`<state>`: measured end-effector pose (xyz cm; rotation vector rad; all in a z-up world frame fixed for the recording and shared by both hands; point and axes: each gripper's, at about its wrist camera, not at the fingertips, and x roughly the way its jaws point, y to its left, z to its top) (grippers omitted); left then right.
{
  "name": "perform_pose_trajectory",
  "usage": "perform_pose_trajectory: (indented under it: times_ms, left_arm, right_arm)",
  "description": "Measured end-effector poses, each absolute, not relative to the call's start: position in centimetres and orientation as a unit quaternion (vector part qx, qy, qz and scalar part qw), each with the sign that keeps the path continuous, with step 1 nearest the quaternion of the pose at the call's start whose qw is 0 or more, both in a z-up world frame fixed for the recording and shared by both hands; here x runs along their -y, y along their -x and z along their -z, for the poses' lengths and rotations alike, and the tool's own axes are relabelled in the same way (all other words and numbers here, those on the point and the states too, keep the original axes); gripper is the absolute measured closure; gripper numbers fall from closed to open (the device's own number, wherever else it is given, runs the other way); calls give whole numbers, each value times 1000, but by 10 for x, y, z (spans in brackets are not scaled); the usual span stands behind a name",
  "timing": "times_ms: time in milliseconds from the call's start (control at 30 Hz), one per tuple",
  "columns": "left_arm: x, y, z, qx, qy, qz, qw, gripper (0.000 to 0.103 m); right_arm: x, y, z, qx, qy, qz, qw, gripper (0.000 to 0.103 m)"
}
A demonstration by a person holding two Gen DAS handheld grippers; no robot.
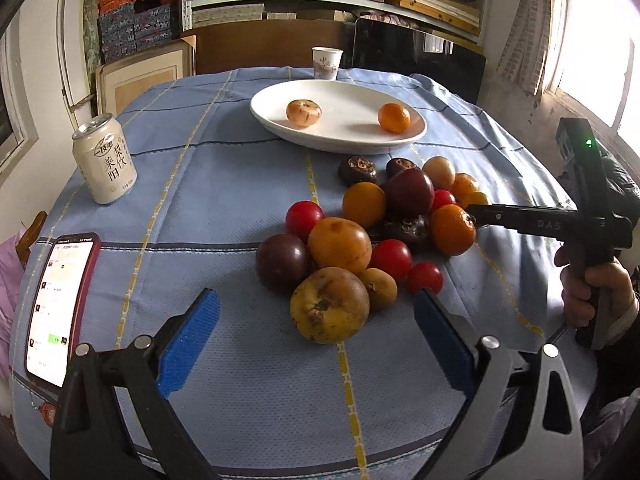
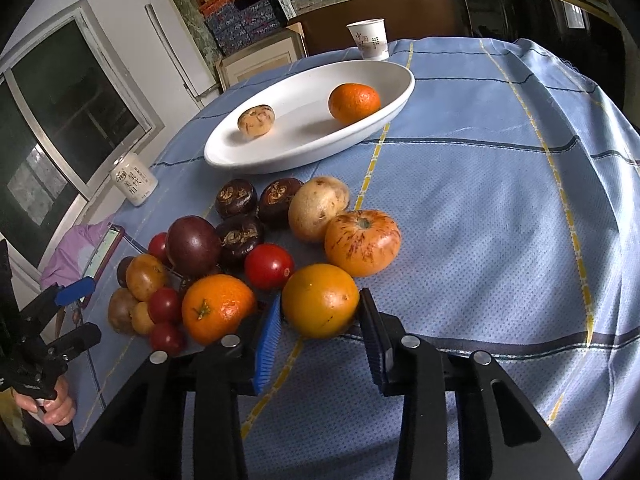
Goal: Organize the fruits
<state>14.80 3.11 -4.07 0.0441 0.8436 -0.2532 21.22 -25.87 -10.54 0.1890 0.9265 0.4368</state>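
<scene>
A blue checked tabletop (image 1: pixel 224 184) holds one white oval plate (image 2: pixel 256 160) carrying two fruits: a tan one (image 2: pixel 256 121) and a mandarin (image 2: pixel 354 103). Nearer lies a pile of fruit: three dark water chestnuts (image 2: pixel 236 199), four red tomatoes (image 2: pixel 269 266), two purple passion fruits. The right claw (image 2: pixel 320 320) presses both pads against a yellow-orange fruit (image 2: pixel 320 300). The left claw (image 1: pixel 316 316) stands wide open, empty.

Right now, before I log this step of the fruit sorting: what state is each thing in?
White plate: upright, holds two fruits.
Mandarin: lying in the plate.
Right gripper: closed on the smooth orange fruit.
Left gripper: open, empty, by the pile.
Fruit pile: loose on the cloth.
Can: upright.
Paper cup: upright.
Phone: screen lit.
</scene>
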Motion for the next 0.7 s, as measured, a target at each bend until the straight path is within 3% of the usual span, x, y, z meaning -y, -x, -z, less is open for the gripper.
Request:
perform_pose_trajectory:
  times_ms: [233,433,700]
  left_arm:
    - [-35,-151,44,-412,-9,120,903,8]
    - [-42,-159,53,-432,22,125,893,24]
    - [-39,-160,57,-437,23,136,889,27]
  right_arm:
    - [265,-210,102,-433,-101,-213,870,64]
    - [268,-209,102,-432,-115,-222,866,64]
    - [267,-208,101,-429,-115,-224,867,64]
